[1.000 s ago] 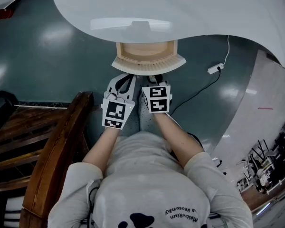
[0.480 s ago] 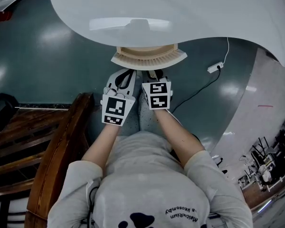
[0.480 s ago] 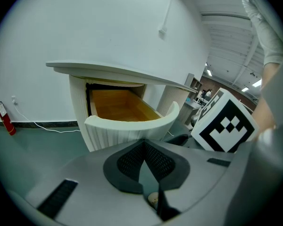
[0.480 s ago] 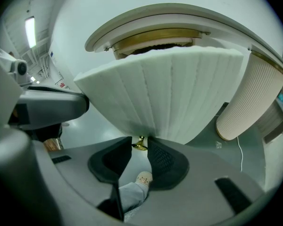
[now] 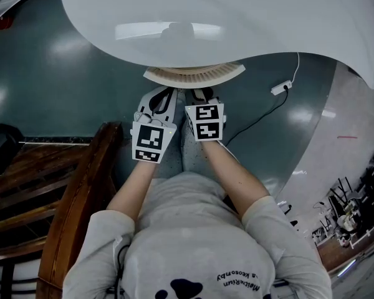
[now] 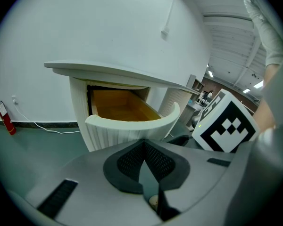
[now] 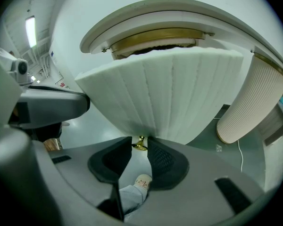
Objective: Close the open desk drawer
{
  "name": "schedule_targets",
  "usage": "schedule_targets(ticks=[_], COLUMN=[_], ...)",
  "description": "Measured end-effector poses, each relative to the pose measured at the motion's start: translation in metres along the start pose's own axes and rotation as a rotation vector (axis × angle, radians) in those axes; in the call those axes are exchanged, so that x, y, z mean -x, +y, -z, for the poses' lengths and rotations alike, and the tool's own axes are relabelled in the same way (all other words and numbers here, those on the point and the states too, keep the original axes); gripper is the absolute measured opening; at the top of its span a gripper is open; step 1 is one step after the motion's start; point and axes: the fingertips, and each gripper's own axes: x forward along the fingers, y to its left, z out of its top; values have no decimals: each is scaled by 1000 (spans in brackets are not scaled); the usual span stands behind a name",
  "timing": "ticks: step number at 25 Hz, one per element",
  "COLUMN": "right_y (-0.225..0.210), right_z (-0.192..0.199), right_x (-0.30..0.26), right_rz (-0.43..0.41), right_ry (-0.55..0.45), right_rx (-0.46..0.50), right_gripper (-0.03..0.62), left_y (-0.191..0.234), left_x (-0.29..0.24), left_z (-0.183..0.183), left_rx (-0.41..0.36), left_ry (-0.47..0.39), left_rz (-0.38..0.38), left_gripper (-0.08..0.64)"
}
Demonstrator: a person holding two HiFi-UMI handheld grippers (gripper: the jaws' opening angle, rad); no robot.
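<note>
The drawer (image 5: 193, 75) has a ribbed white front and a wooden inside, and only a narrow part of it sticks out from under the white desk top (image 5: 237, 17). In the left gripper view the drawer (image 6: 129, 126) still shows its wooden inside. My right gripper (image 7: 140, 147) has its jaws on either side of the small brass knob (image 7: 140, 144) at the lower edge of the drawer front (image 7: 179, 93), closed on it. My left gripper (image 6: 144, 144) is shut and empty, just short of the drawer front, beside the right gripper (image 5: 199, 95).
A dark wooden chair frame (image 5: 75, 192) stands close at the left. A power strip (image 5: 279, 90) with its cable lies on the green floor at the right. A ribbed desk leg (image 7: 250, 102) stands right of the drawer. A fire extinguisher (image 6: 4, 117) leans by the wall.
The drawer has slid further in under the desk top, so less of its inside shows. Both grippers have moved forward toward the desk with it.
</note>
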Motion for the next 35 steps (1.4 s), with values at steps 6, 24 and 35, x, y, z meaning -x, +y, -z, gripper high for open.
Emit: schedule_targets(ticks=[6,24,35], right_y=[-3,-9,-19], right_z=[-8,-36,-64], right_x=[-3,-17,-31], right_rz=[-1,3,12], right_ry=[-1,-22,-52], right_rx=[-3,4,15], right_gripper=[114,112,112], left_y=[4,24,43], left_x=[-5,-18,-35], left_z=[-7,-28,-49], left_rx=[4,13,3], left_ry=[-11,-40,-70], left_rz=[2,-8,-27], left_gripper=[11,9,9])
